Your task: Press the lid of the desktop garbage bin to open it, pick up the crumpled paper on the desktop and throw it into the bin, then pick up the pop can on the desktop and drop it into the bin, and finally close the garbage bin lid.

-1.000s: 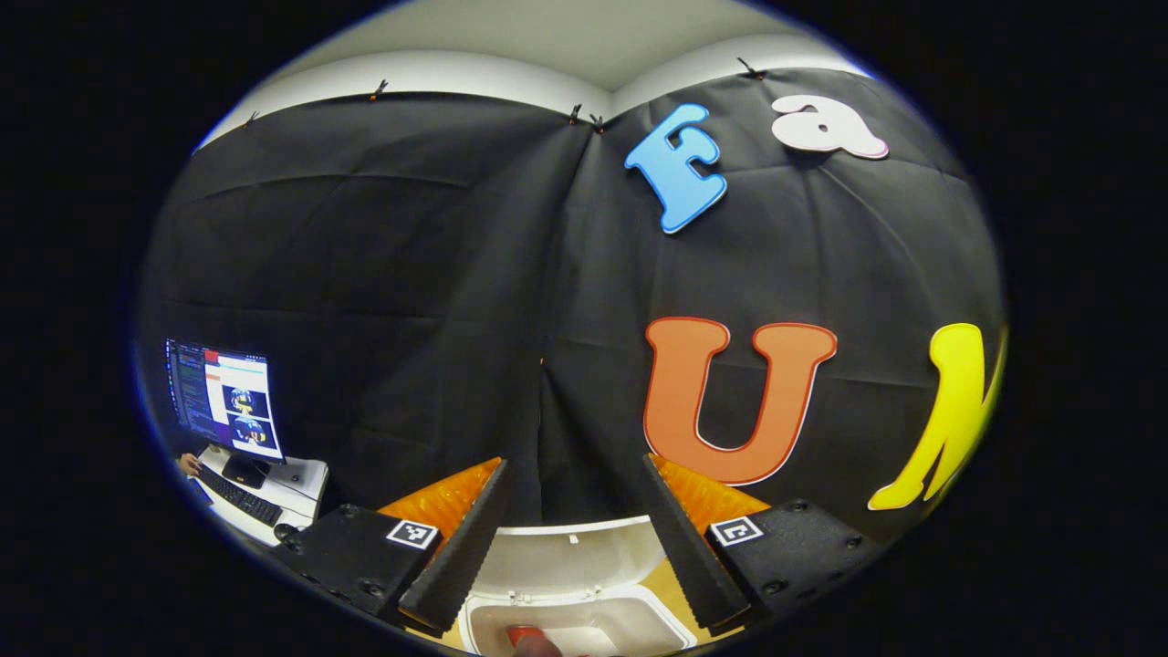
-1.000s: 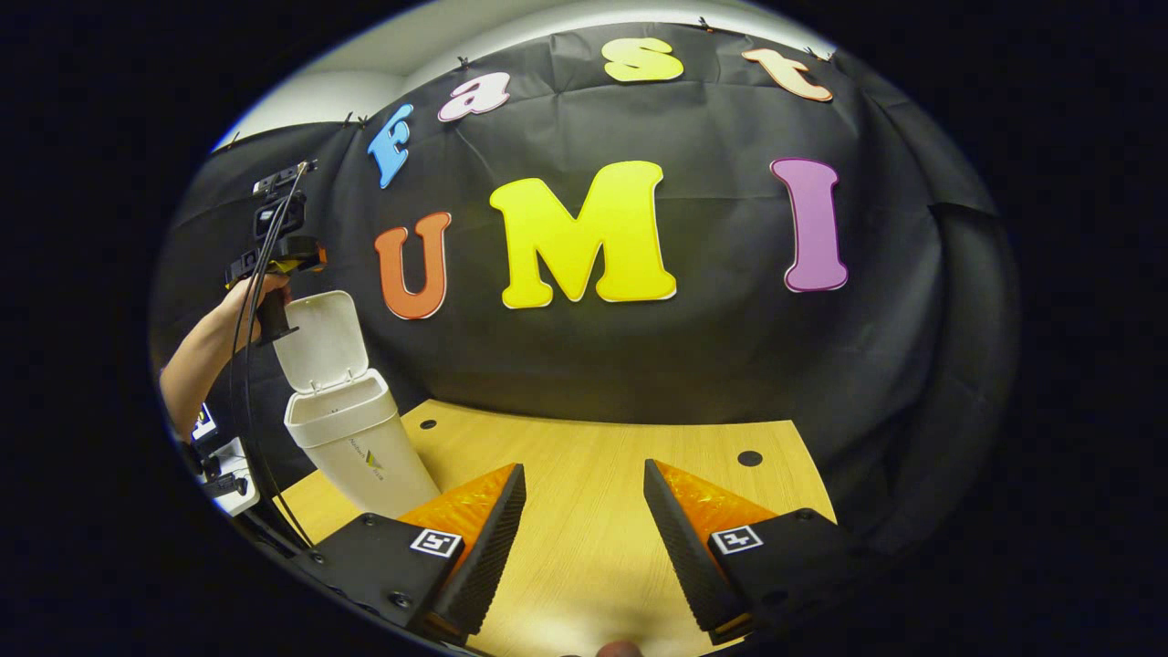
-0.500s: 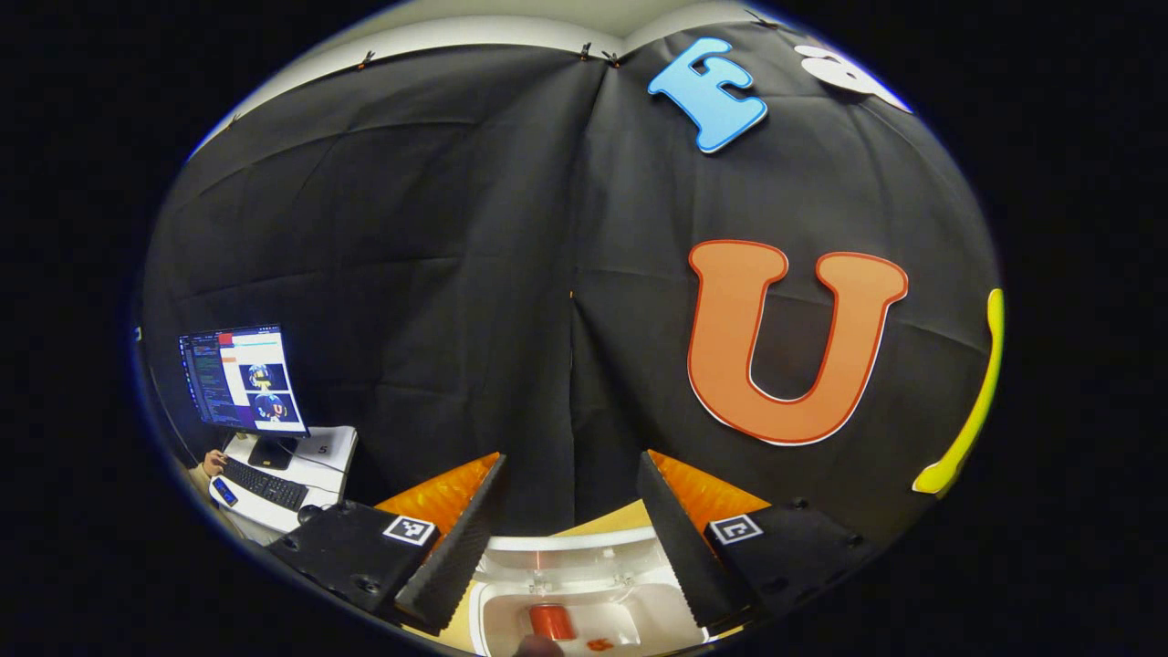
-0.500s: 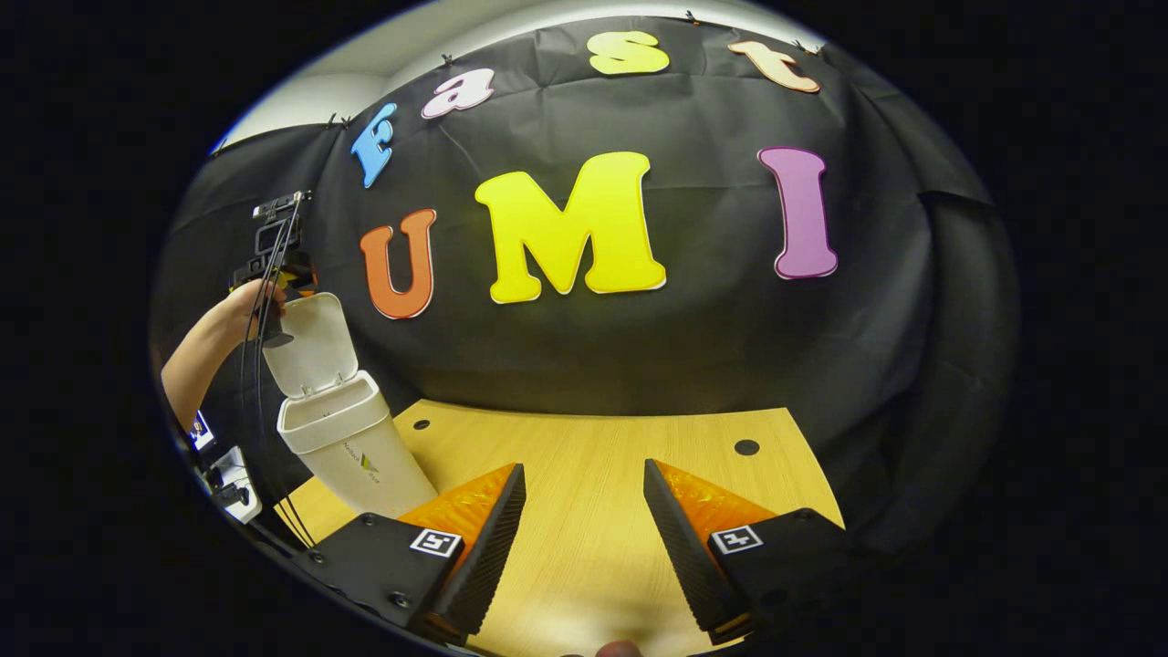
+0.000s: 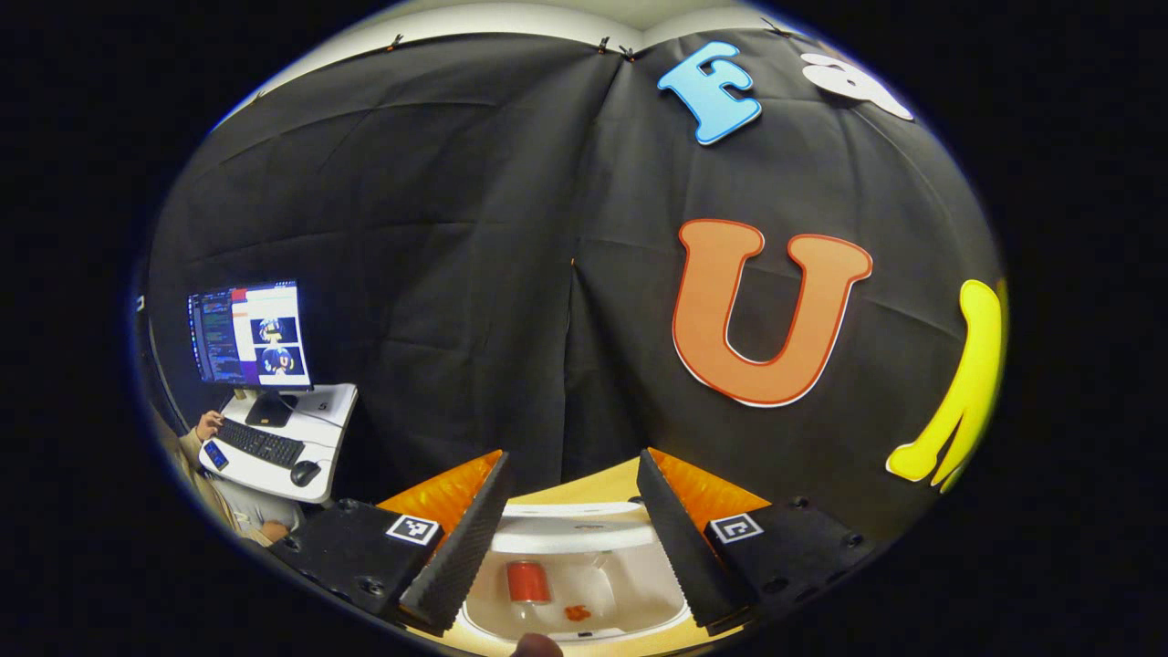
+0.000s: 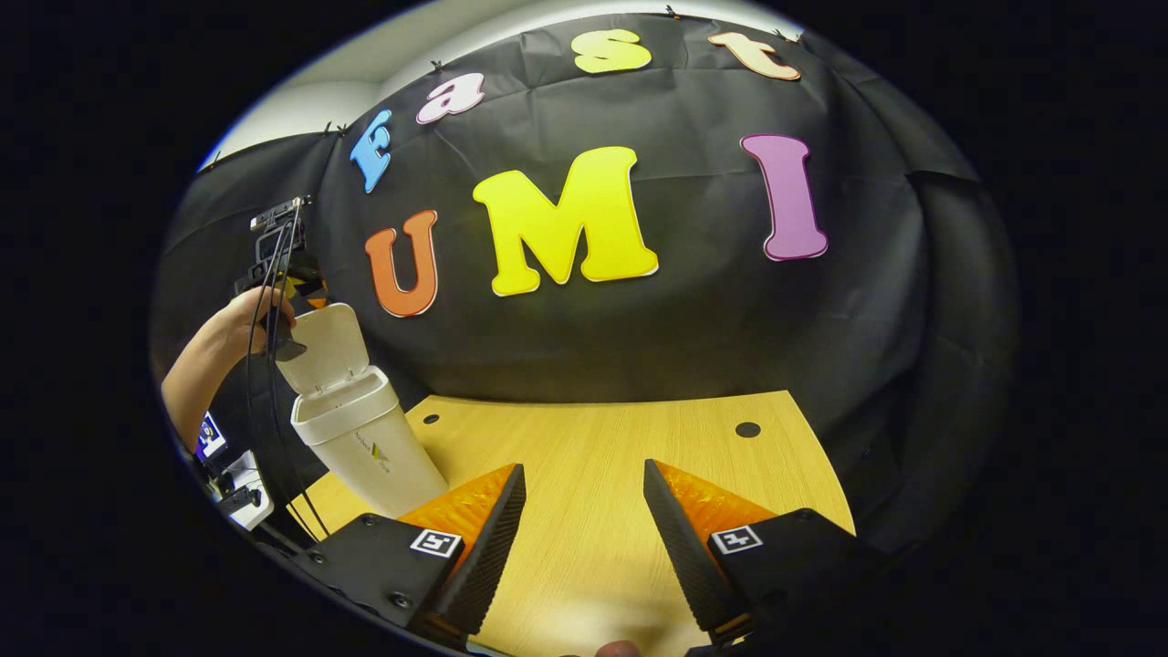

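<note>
Left gripper view: we look along the left gripper [image 5: 570,525], held up high above the open garbage bin [image 5: 639,598]. Its fingers stand well apart, with nothing between them and touching nothing. Below the gap lies the bin's white interior. A red pop can [image 5: 526,581] sits inside on the bottom, with a small orange-red scrap beside it that we cannot identify. The raised lid [image 5: 570,511] shows as a pale band at the bin's far edge.

Right gripper view: the right gripper [image 6: 584,520] hangs low over the wooden desktop [image 6: 593,456], jaws spread wide, empty, clear of the surface. Two dark round holes mark the far part of the desktop.

Same view, far left: a bare forearm reaches in, and the hand [image 6: 246,319] grips the handle of the other gripper just beside the top of the upright lid [image 6: 321,347]. We cannot tell whether that gripper touches the lid. Cables run down from it past the forearm. The white bin [image 6: 370,443] stands near the desktop's left edge, tapering downward, lid hinged up at its back. It is well apart from the right gripper.

Left gripper view, low left: a side table [image 5: 315,447] carrying a lit monitor [image 5: 251,335], keyboard [image 5: 258,443] and mouse [image 5: 304,473], with a person's hand on the keyboard.
</note>
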{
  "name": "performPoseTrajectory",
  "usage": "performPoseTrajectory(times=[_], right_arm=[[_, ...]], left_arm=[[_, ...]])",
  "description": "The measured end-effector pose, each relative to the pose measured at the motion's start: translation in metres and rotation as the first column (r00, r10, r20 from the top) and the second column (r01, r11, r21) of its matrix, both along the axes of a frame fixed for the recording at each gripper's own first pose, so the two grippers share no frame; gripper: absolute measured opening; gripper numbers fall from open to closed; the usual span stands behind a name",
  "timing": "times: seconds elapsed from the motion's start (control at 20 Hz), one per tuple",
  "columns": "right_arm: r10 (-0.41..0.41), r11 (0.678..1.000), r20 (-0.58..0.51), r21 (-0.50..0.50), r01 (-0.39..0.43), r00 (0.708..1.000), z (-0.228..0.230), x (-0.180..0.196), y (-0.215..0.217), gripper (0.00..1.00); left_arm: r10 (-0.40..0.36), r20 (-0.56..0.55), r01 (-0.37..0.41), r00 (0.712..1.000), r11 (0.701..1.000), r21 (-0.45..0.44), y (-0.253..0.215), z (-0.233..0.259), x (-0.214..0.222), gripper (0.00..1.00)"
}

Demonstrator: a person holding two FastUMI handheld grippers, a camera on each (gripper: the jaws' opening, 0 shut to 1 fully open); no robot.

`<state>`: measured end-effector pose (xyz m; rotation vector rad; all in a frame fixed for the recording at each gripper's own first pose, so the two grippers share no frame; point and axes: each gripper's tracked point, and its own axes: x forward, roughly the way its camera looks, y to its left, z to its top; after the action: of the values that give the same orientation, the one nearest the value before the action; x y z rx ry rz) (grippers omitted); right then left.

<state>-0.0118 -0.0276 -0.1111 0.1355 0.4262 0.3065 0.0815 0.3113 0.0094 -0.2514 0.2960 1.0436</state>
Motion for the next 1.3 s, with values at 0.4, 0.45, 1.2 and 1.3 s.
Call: performPoseTrajectory(times=[0.4,0.45,1.2,1.3], right_arm=[[0.038,0.998,0.009,-0.047,-0.038,0.999,0.003,-0.004,-0.010,0.83],[0.041,0.998,0.007,-0.051,-0.041,0.999,0.002,-0.005,-0.010,0.83],[0.036,0.999,-0.072,-0.034,-0.038,0.997,-0.026,-0.018,-0.004,0.82],[0.045,0.998,-0.072,-0.035,-0.048,0.996,-0.027,-0.018,0.001,0.82]], left_arm=[[-0.021,-0.070,0.018,0.997,0.999,-0.049,-0.050,-0.080,-0.019,0.93],[-0.026,-0.083,0.022,0.996,0.999,-0.047,-0.052,-0.088,-0.020,0.93],[-0.124,-0.093,0.132,0.988,0.988,0.084,-0.067,-0.132,-0.029,0.92],[-0.138,-0.091,0.147,0.986,0.984,0.097,-0.066,-0.132,-0.030,0.99]])
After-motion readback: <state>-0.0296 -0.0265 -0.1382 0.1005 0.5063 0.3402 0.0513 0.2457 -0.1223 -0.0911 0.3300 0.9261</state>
